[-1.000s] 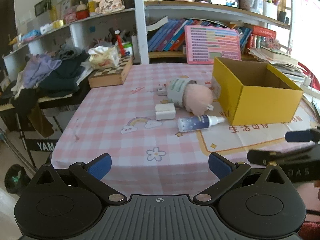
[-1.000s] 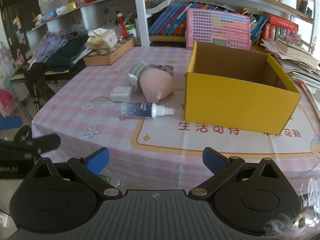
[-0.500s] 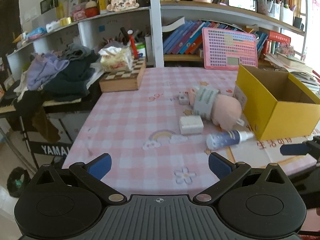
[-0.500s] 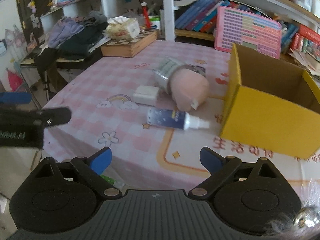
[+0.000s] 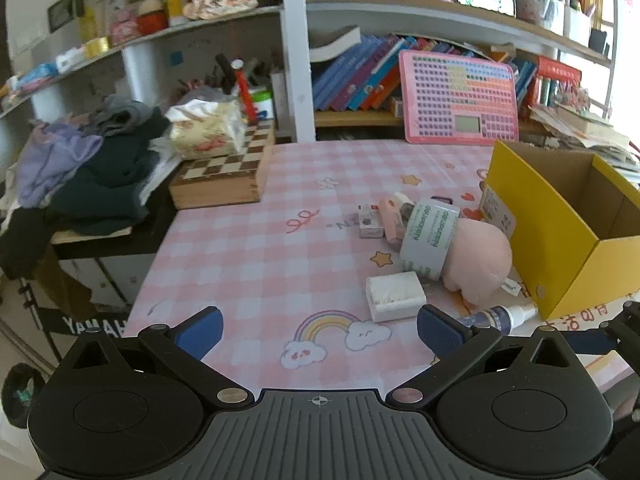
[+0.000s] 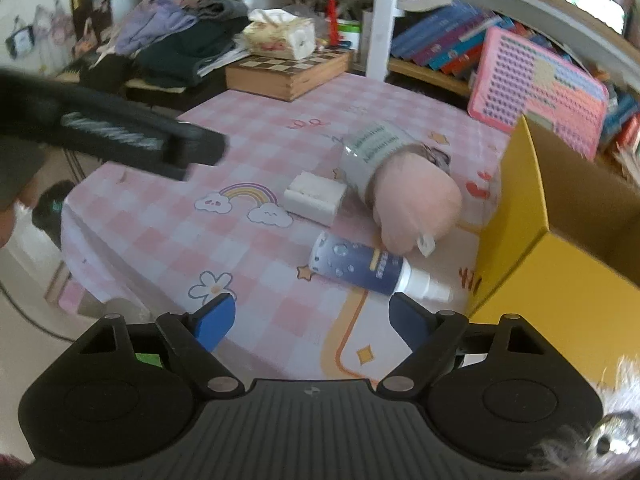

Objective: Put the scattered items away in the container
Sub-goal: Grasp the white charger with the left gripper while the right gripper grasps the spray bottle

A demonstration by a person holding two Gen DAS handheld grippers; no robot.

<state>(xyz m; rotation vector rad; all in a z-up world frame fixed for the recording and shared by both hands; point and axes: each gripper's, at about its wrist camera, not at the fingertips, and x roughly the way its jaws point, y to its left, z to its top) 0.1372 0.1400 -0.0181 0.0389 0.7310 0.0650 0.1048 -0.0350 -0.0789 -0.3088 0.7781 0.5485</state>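
Observation:
A yellow cardboard box [image 5: 560,248] [image 6: 560,312] stands open on the right of the pink checked table. Beside it lie a pink plush toy [image 5: 480,260] [image 6: 416,200] with a tape roll [image 5: 430,236] [image 6: 368,148] around it, a white block [image 5: 394,296] [image 6: 316,196], a blue spray bottle [image 5: 496,316] [image 6: 360,264] and a small grey cube [image 5: 369,222]. My left gripper [image 5: 320,328] is open and empty over the table's near left part. My right gripper [image 6: 310,316] hovers just short of the bottle, its jaws closing with nothing between them.
A wooden chessboard box [image 5: 224,176] [image 6: 288,68] with a tissue pack on it sits at the far left corner, beside a pile of clothes [image 5: 80,160]. A pink keyboard toy [image 5: 460,96] leans against the bookshelf behind. The table's front edge is close below both grippers.
The left gripper has moved left, so the items sit further right in its view. The right gripper has rolled, come nearer the spray bottle, and its jaws have narrowed.

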